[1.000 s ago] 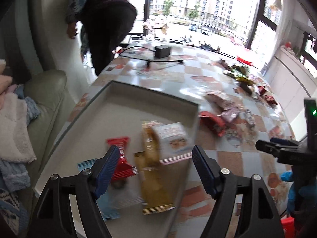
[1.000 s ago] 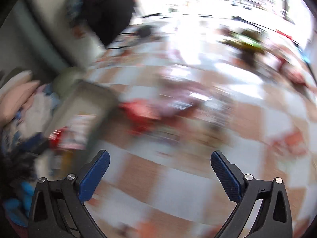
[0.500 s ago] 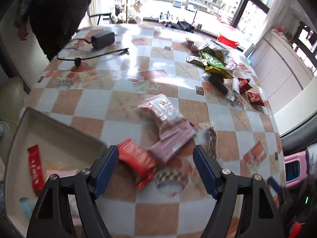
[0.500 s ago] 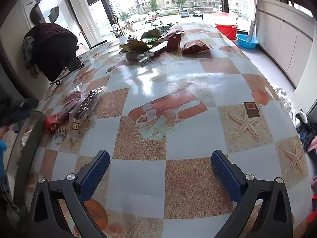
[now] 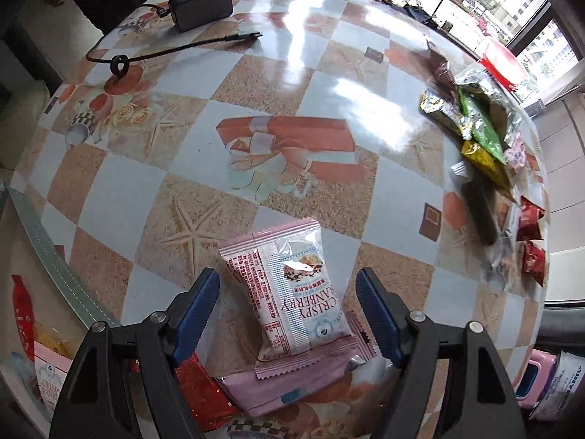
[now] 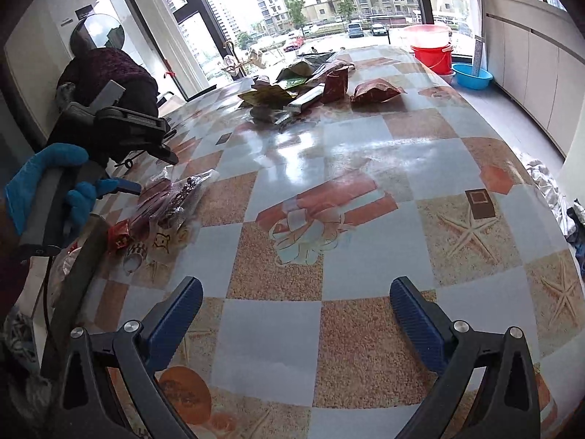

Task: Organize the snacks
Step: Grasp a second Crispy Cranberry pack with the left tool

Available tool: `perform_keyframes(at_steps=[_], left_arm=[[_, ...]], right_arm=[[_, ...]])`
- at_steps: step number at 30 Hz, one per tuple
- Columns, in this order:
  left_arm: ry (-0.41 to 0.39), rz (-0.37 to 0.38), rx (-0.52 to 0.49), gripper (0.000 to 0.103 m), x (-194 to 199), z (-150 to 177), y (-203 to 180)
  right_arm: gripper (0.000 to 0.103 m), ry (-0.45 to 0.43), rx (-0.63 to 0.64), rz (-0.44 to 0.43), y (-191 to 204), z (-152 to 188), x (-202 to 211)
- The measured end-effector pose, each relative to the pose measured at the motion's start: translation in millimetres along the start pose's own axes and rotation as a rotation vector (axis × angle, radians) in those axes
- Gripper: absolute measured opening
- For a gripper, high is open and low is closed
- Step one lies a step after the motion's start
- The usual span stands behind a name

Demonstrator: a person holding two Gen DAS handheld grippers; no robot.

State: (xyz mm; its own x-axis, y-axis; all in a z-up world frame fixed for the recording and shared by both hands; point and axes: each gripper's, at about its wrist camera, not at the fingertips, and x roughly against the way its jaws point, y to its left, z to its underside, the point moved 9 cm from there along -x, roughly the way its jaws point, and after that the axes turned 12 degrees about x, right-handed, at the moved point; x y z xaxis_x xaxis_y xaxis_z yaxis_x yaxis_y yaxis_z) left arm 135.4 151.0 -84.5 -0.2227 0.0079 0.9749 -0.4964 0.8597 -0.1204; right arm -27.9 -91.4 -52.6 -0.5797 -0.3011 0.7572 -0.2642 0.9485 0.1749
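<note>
My left gripper (image 5: pixel 289 307) is open, its fingers on either side of a pink and white cranberry crisp packet (image 5: pixel 289 285) that lies on the table on top of another pink packet (image 5: pixel 292 384), with a red packet (image 5: pixel 203 387) beside it. The grey tray (image 5: pixel 47 252) at the left holds a red packet (image 5: pixel 22 311) and a pink packet (image 5: pixel 49 380). My right gripper (image 6: pixel 296 314) is open and empty over bare tablecloth. In the right wrist view the left gripper (image 6: pixel 120 128) hovers over the near snack pile (image 6: pixel 168 205).
A second snack pile lies at the far side of the table (image 5: pixel 479 135), also in the right wrist view (image 6: pixel 310 84). A black power adapter (image 5: pixel 203 5) and its cable lie at the far left. A red bucket (image 6: pixel 431 53) stands past the table.
My left gripper has moved from the tray to the near snack pile and now straddles the cranberry packet. My right gripper has settled over the tablecloth.
</note>
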Motion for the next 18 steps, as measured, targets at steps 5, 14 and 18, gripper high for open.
perform_keyframes(at_steps=[5, 14, 18], left_arm=[[-0.097, -0.038, -0.108, 0.041, 7, 11, -5], [-0.113, 0.093, -0.348, 0.041, 30, 127, -27], [-0.074, 0.187, -0.389, 0.041, 42, 171, -34]], right_arm=[[0.103, -0.003, 0.005, -0.020, 3, -1, -1], [0.103, -0.021, -0.020, -0.048, 0, -2, 1], [0.103, -0.025, -0.027, -0.058, -1, -2, 1]])
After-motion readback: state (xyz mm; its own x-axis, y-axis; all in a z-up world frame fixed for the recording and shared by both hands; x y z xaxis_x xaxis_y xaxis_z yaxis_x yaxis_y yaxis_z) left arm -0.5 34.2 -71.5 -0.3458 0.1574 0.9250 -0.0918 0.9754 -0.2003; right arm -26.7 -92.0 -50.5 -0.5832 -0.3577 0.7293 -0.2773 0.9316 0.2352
